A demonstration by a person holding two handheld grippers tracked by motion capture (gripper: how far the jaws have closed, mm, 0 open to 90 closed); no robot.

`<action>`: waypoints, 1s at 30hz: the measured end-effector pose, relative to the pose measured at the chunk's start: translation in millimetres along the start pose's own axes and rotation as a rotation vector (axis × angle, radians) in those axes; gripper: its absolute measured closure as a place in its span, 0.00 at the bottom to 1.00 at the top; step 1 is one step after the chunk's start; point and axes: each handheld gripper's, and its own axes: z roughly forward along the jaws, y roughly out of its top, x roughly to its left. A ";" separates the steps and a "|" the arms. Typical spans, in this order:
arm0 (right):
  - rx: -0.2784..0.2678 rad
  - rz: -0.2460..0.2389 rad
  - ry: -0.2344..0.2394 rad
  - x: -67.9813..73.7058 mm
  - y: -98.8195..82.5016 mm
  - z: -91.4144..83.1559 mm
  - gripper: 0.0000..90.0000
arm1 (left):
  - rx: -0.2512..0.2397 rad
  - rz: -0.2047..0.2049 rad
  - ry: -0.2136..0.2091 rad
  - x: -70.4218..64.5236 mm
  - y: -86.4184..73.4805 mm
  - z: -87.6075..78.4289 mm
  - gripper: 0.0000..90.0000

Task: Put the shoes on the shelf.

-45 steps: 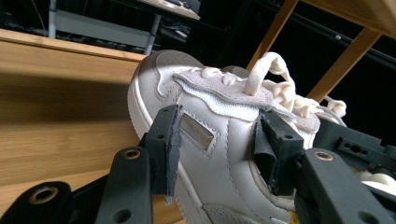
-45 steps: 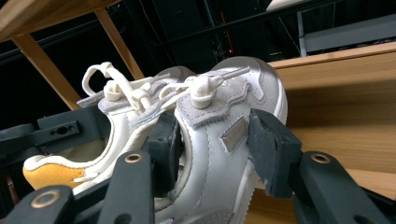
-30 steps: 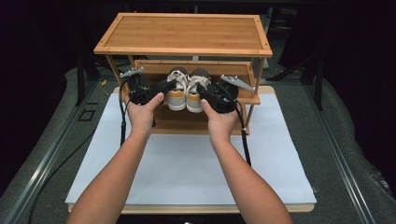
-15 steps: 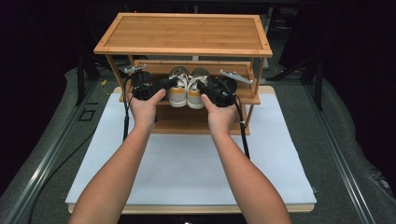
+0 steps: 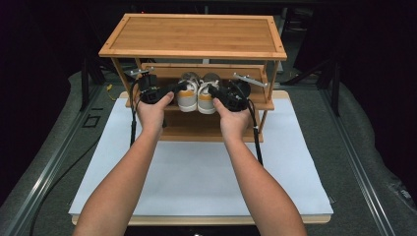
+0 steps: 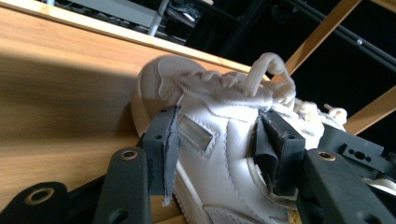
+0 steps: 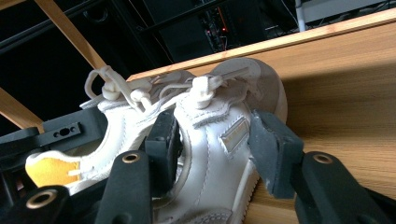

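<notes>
On the middle shelf of the bamboo rack (image 5: 196, 34), under its top board, a pair of white sneakers sits side by side with heels toward the person. The left sneaker (image 5: 187, 96) and the right sneaker (image 5: 208, 96) touch each other near the centre of that shelf, and both show orange heel patches in the high view.

At the left side of the rack, the left gripper (image 5: 169, 93) reaches in from the person's left hand (image 5: 151, 110). In the left gripper view, its two black jaws straddle the left sneaker (image 6: 219, 154), one pad against the outer side panel and the other at the inner side by the laces; the jaws have just been opening a little, with the shoe between them, and the pads look close to the leather without a clear squeeze.

At the right side of the rack, the right gripper (image 5: 216, 94) comes in from the right hand (image 5: 233, 120). In the right gripper view its jaws likewise stand apart on either side of the right sneaker (image 7: 219, 140), just opened slightly wider, pads beside its flanks.

Both sneakers rest on the shelf board.
</notes>
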 end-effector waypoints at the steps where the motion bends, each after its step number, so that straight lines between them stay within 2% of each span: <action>1: -0.024 0.008 0.013 -0.5 -0.5 2.2 0.59 | 0.001 0.005 -0.004 0.6 0.7 -1.0 0.58; 4: -0.002 0.015 0.025 -1.7 0.6 1.7 0.58 | 0.011 0.026 0.004 -1.1 2.2 -0.8 0.58; 5: -0.014 0.015 0.022 -2.1 0.8 3.0 0.58 | 0.011 0.029 0.004 -1.4 2.3 -0.7 0.58; 11: 0.003 0.010 0.022 -3.0 3.6 3.6 0.58 | 0.021 0.046 0.007 -2.4 3.8 -0.9 0.56; 16: 0.003 0.009 0.021 -3.5 4.3 4.1 0.58 | -0.010 0.051 -0.001 -4.0 6.2 -5.3 0.54; 17: 0.026 -0.001 -0.004 -3.0 5.3 2.7 0.58 | -0.019 0.043 -0.005 -5.2 6.5 -5.6 0.54; 18: 0.003 0.005 0.021 -3.3 5.2 4.3 0.58 | -0.021 0.042 -0.008 -5.6 6.7 -6.2 0.54; 20: 0.000 0.000 0.021 -3.5 6.0 4.9 0.58 | -0.012 0.052 -0.008 -6.1 6.5 -7.3 0.54; 21: 0.036 -0.006 -0.014 -2.4 7.4 2.9 0.57 | -0.005 0.061 -0.006 -5.9 6.6 -8.1 0.54; 22: 0.002 -0.002 0.019 -2.8 7.0 4.9 0.57 | -0.007 0.065 -0.006 -6.1 6.5 -9.2 0.55; 24: 0.012 -0.011 0.012 -1.7 9.9 1.7 0.56 | -0.010 0.070 -0.008 -6.8 6.9 -11.0 0.55; 25: -0.017 -0.010 0.020 -1.3 10.9 2.5 0.56 | -0.006 0.069 -0.009 -7.3 7.2 -11.8 0.56; 28: -0.029 -0.004 0.019 -0.5 14.7 -0.9 0.57 | 0.002 0.081 -0.008 -8.5 7.6 -14.1 0.59; 30: -0.033 -0.023 0.012 -0.1 15.2 -4.1 0.59 | 0.005 0.086 -0.003 -9.1 7.3 -16.2 0.61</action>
